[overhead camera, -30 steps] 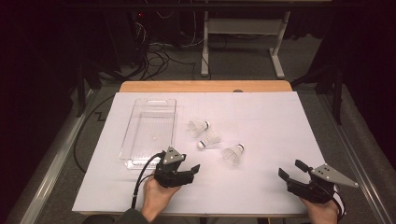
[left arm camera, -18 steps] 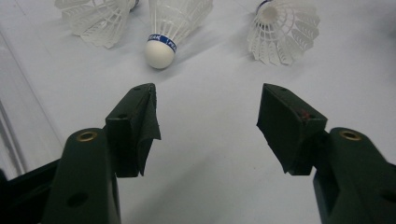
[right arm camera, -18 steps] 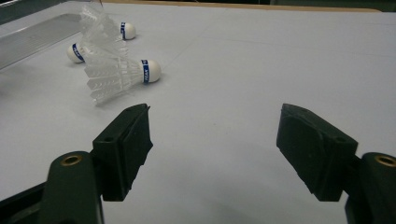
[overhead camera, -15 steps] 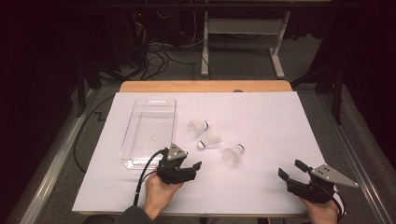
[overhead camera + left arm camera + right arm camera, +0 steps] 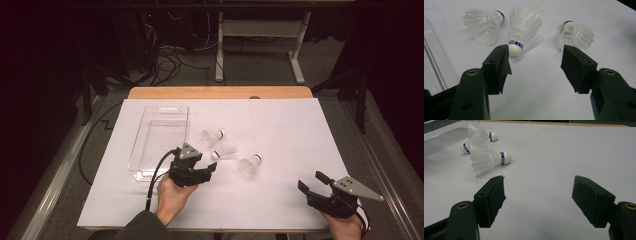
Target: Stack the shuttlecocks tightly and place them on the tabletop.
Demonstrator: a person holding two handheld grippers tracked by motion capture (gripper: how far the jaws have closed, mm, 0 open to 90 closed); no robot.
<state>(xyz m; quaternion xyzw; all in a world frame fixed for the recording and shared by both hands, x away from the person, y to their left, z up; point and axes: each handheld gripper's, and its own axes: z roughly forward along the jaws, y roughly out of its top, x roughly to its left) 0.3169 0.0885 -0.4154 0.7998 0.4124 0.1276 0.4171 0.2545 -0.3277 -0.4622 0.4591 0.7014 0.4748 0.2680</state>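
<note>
Shuttlecocks are lying loose on the white sheet point(image 5: 280, 130) that is covering the table, three of them clustered near the middle. In the high view the far one point(image 5: 212, 136) is sitting at about 12 o'clock of the group, the middle one point(image 5: 223, 149) is just below it with its cork pointing toward the left gripper point(image 5: 207, 171), and the third point(image 5: 249, 164) is lying off at 4 o'clock of the middle one, apart from it.

The left gripper is hovering just at 7 o'clock of the middle shuttlecock, its jaws standing wide with nothing between them; they have just been closing slightly. In the left gripper view the middle shuttlecock point(image 5: 522, 27) is lying with its cork just beyond the tip of the left-hand jaw, not touching the pads, while another point(image 5: 485, 23) is resting at 10 o'clock and the third point(image 5: 576, 35) at 1 o'clock.

A clear tray point(image 5: 159, 140) is sitting at 9 o'clock of the cluster, beside the left gripper.

The right gripper point(image 5: 311, 182) is waiting near the sheet's near right corner, well apart from the shuttlecocks, jaws spread wide and holding nothing. In the right gripper view the nearest shuttlecock point(image 5: 487, 161) is lying at 11 o'clock, beyond the jaws.
</note>
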